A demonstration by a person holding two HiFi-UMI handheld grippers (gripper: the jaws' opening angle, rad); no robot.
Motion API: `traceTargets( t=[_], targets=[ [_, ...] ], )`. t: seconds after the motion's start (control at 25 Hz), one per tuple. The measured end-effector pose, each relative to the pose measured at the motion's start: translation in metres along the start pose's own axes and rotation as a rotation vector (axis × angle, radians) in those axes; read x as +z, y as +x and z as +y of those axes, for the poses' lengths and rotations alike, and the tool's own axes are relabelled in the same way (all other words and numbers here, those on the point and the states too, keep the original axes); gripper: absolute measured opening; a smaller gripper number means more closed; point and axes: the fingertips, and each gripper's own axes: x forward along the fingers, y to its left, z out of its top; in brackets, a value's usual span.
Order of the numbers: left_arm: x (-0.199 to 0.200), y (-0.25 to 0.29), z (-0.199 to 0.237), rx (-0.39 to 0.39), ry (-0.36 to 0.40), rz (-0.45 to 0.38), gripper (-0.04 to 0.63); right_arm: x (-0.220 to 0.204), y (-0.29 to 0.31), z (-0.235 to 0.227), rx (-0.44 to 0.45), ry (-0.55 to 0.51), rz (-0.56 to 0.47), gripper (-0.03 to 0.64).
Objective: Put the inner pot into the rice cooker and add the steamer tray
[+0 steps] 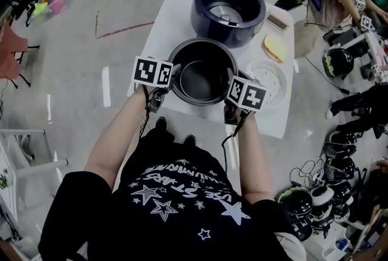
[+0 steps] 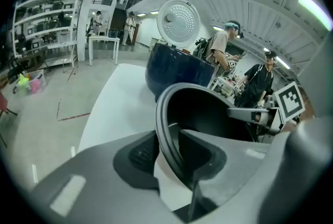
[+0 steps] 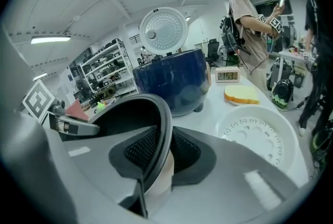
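Two grippers hold the inner pot [image 1: 203,77] by its rim, one on each side. The left gripper [image 2: 171,150] has its jaws closed on the left edge of the rim, with one pad inside the pot and one against the pale outer wall. The right gripper [image 3: 158,152] is clamped in the same way on the right edge, and its ribbed pads press the rim from both faces.

The inner pot is dark, upright and empty. It sits just in front of the rice cooker [image 1: 200,20], on the person's side, and outside it. Whether its base rests on the white table [image 1: 176,11] cannot be told.

The rice cooker is dark blue, with its lid [image 3: 163,30] raised behind it and its cavity uncovered. The steamer tray [image 3: 257,137], a white perforated disc, lies flat to the front right of the rice cooker, close beside the pot. A yellow sponge [image 3: 241,95] lies right of the rice cooker, beyond the tray. A small clock [image 3: 227,75] stands right of the rice cooker, beside its wall.
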Motion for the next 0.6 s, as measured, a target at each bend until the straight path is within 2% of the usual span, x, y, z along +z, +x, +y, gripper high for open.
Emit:
traceTargets(
  t=[0.12, 0.24, 0.44, 0.6],
  targets=[
    [-0.003, -0.008, 0.004, 0.025, 0.06, 0.026, 0.115, 0.0, -0.008, 0.01, -0.018, -0.006, -0.021, 0.1],
    [0.0, -0.013, 0.0, 0.016, 0.083, 0.021, 0.101, 0.002, -0.017, 0.012, -0.026, 0.008, -0.027, 0.09],
    [0.019, -0.028, -0.005, -0.035, 0.124, 0.014, 0.092, 0.013, -0.037, 0.02, -0.047, 0.022, -0.065, 0.087],
    [0.047, -0.049, -0.006, -0.081, 0.169, -0.016, 0.092, 0.041, -0.055, 0.039, -0.058, 0.012, -0.126, 0.087]
  ],
)
